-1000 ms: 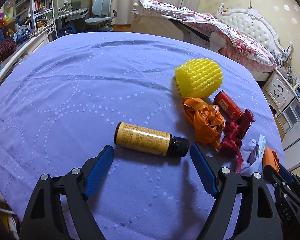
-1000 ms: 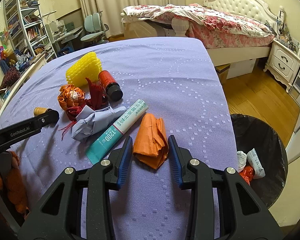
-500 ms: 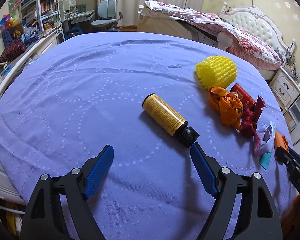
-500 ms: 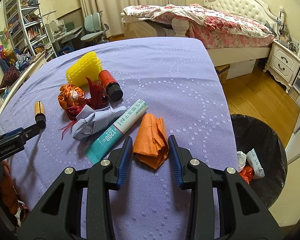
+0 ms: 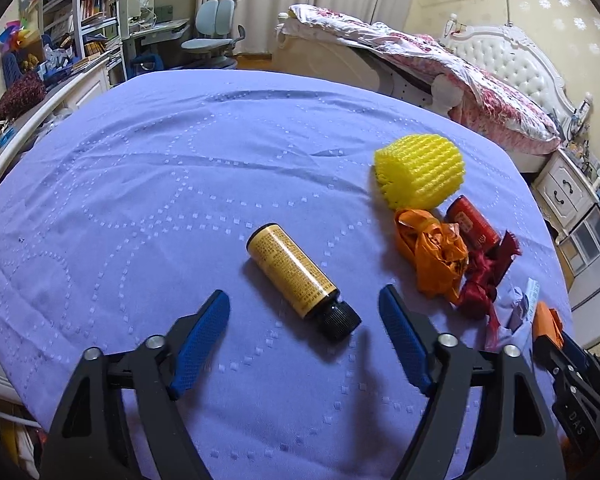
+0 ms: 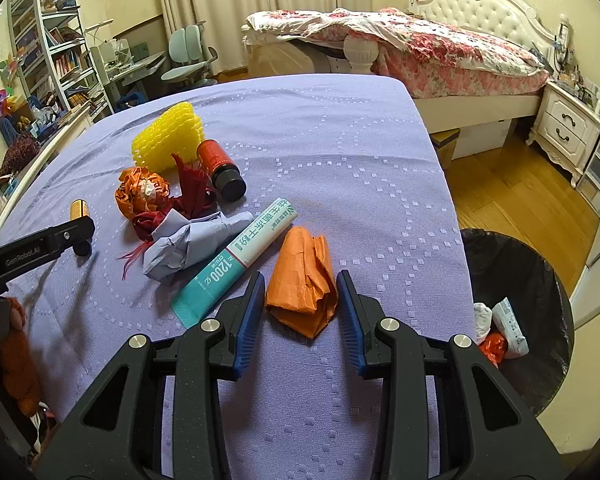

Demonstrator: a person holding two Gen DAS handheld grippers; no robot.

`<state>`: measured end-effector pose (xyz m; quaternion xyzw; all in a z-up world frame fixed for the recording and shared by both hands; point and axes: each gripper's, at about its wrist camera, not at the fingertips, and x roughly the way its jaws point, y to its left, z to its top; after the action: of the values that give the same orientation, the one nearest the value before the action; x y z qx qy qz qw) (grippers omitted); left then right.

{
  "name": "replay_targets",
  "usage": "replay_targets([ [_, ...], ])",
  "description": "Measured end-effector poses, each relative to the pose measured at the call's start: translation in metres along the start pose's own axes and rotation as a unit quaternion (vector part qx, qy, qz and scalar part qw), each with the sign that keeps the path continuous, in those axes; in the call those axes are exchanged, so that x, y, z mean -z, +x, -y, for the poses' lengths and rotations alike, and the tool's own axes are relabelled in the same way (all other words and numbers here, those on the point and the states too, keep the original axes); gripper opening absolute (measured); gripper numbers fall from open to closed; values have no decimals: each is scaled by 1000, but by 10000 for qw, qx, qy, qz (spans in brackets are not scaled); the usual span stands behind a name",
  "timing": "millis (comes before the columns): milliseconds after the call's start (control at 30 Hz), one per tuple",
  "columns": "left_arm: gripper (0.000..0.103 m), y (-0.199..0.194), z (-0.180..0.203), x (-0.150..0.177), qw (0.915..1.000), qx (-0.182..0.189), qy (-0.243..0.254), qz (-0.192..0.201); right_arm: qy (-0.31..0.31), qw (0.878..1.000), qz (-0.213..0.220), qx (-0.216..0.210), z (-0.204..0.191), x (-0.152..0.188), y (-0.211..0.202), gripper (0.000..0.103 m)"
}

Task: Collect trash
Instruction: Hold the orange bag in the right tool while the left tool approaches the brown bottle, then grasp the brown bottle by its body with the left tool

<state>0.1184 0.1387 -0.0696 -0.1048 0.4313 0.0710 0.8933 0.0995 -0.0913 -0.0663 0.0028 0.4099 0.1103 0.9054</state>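
A yellow-labelled bottle [image 5: 296,276] with a black cap lies on the purple cloth, cap end between the open fingers of my left gripper [image 5: 304,308]. My right gripper [image 6: 300,292] is open with its pads either side of a folded orange paper [image 6: 304,276]. Beside it lie a teal packet [image 6: 240,256], a crumpled lilac paper [image 6: 188,240], a crumpled orange wrapper [image 6: 142,194], red scraps [image 6: 192,188], a red bottle [image 6: 220,168] and a yellow foam net [image 6: 168,140]. The black-lined trash bin [image 6: 516,280] stands on the floor to the right.
The purple-covered table [image 6: 340,140] ends just right of the orange paper. A bed [image 6: 440,52], a nightstand [image 6: 568,128], shelves and a desk chair [image 5: 212,40] surround it. The bin holds some trash.
The left gripper pulled back from the yellow bottle, then came forward again around its cap end. The bottle now lies turned, cap toward me. The right gripper has not moved.
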Motion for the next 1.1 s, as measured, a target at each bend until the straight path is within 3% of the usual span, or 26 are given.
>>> replay_targets([
  [133, 53, -1, -2, 4, 9999, 68, 96, -7, -9, 10000, 2, 8, 0, 1, 0, 37],
  [200, 40, -2, -1, 6, 9998, 85, 195, 24, -7, 10000, 5, 6, -1, 0, 0, 37],
  [267, 35, -3, 1, 7, 9995, 128, 276, 37, -5, 10000, 1, 5, 0, 1, 0, 37],
  [567, 32, -8, 10, 17, 9956, 727, 596, 44, -12, 10000, 2, 12, 0, 1, 0, 37],
  [733, 32, -11, 14, 21, 9933, 826, 811, 38, -13, 10000, 4, 11, 0, 1, 0, 37],
  [767, 35, -11, 13, 21, 9933, 862, 775, 20, -14, 10000, 3, 13, -1, 1, 0, 37],
  [867, 60, -10, 12, 17, 9949, 797, 618, 15, -14, 10000, 5, 12, 0, 1, 0, 37],
  [900, 61, -9, 11, 15, 9954, 783, 556, 30, -14, 10000, 5, 10, 0, 1, 0, 37],
  [1033, 61, -3, 13, 9, 9967, 671, 463, 4, -14, 10000, 4, 11, 0, 1, 0, 37],
  [1100, 46, -2, 16, 9, 9966, 635, 525, 23, -10, 10000, 4, 7, -1, 1, 0, 37],
])
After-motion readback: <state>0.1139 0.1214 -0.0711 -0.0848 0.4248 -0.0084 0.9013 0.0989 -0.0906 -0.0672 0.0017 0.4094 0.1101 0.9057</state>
